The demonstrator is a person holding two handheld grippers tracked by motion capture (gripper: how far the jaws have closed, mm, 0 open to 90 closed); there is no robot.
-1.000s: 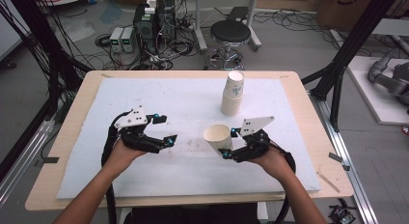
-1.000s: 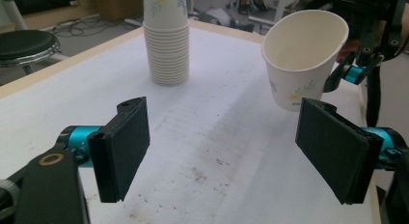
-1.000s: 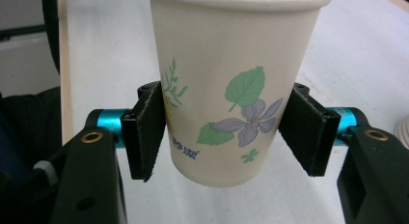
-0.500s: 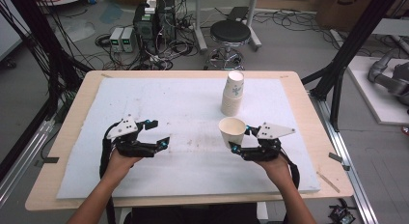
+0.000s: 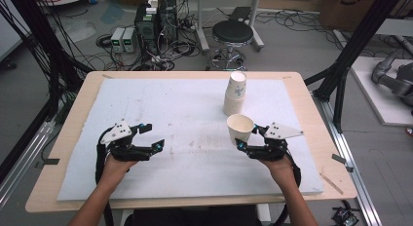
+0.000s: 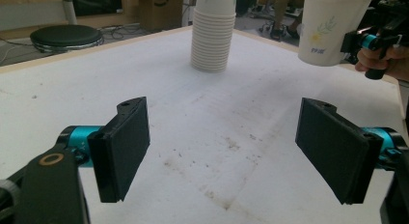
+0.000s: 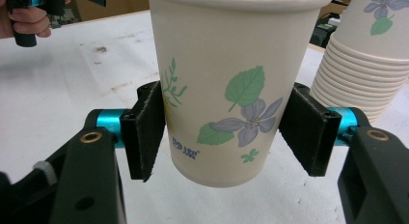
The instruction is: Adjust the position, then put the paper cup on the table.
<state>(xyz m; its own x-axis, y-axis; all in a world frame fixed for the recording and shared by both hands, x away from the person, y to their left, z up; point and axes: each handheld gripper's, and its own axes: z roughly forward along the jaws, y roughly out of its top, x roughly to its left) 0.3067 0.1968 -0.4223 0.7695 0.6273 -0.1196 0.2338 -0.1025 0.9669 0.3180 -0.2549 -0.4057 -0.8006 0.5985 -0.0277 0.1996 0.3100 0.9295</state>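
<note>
Paper cup [image 7: 226, 84] held upright above the desk [image 5: 73, 119], clamped in the right hand-held gripper [image 5: 249, 137]

The flower-printed cup hangs clear of the white mat [image 5: 170, 114], just in front of the stack of cups [image 5: 235, 93] near the desk's far edge. The left hand-held gripper [image 5: 149, 136], well apart at the left, hovers with jaws spread wide and nothing between them

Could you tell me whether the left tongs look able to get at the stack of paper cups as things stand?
Probably yes. The left tongs stand open with nothing between them, and bare white mat leads to the stack of paper cups.
</note>
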